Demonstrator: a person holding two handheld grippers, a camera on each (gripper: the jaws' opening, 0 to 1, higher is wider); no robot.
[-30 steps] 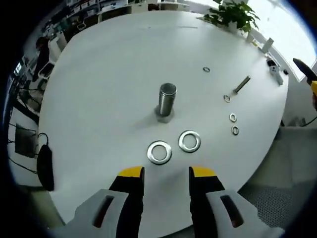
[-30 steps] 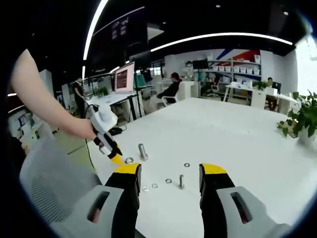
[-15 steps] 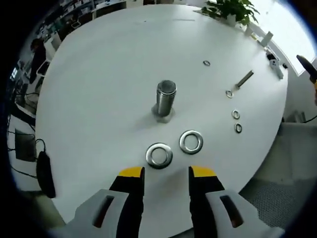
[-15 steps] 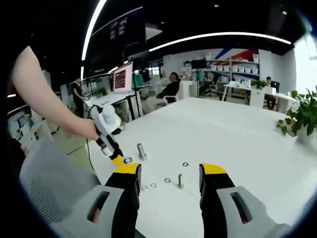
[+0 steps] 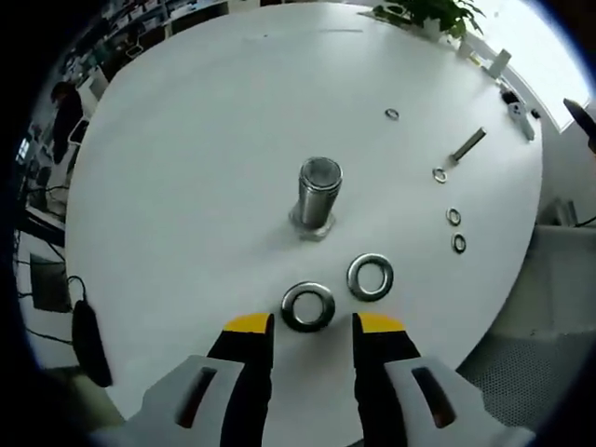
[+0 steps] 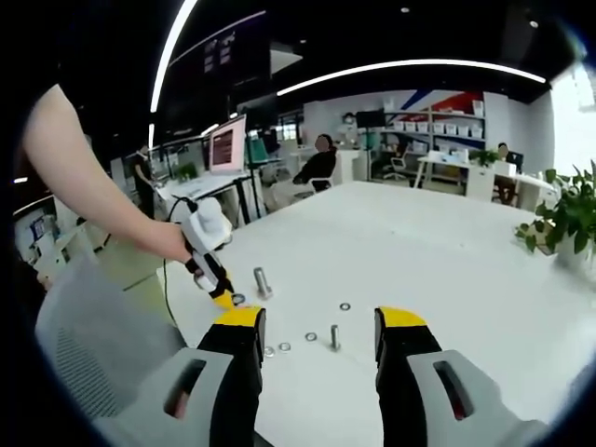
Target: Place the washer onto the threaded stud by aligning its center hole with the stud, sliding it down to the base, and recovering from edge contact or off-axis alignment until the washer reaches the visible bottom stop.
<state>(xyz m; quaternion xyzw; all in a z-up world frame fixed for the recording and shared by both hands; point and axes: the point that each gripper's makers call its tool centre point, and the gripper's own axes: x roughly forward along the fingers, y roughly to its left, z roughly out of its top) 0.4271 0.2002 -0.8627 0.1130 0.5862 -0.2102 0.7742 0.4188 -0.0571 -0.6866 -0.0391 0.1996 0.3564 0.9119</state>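
hovering over the near edge of a round white desk (image 5: 186, 140), the left tool (image 5: 308, 328) has its yellow-tipped jaws spread wide with nothing between them. one large washer (image 5: 308, 307) lies flat on the desk just ahead of the gap between the tips, close to them but not gripped. a second large washer (image 5: 371, 277) lies just beside it, to the right and a little farther out. beyond both stands the threaded stud (image 5: 319, 194), upright on its hex base, bare, apart from both washers. farther right: a small bolt (image 5: 467, 144) lying on its side, a small washer at its end (image 5: 439, 174), two more small washers (image 5: 455, 229) near the desk edge, one alone farther back (image 5: 392, 114). a potted plant (image 5: 430, 11) sits at the far side of the desk.

right tool (image 6: 318, 331) held above the same desk (image 6: 447, 251), jaws wide, holding nothing. between its tips, well ahead, a small bolt stands upright (image 6: 333, 337) with small washers scattered near it (image 6: 310, 336). to the left, the person's hand (image 6: 172, 242) carries the left tool (image 6: 223, 300), tips down beside the stud (image 6: 262, 281). open office behind, monitor (image 6: 224, 146), seated people, plant at right (image 6: 565, 216).
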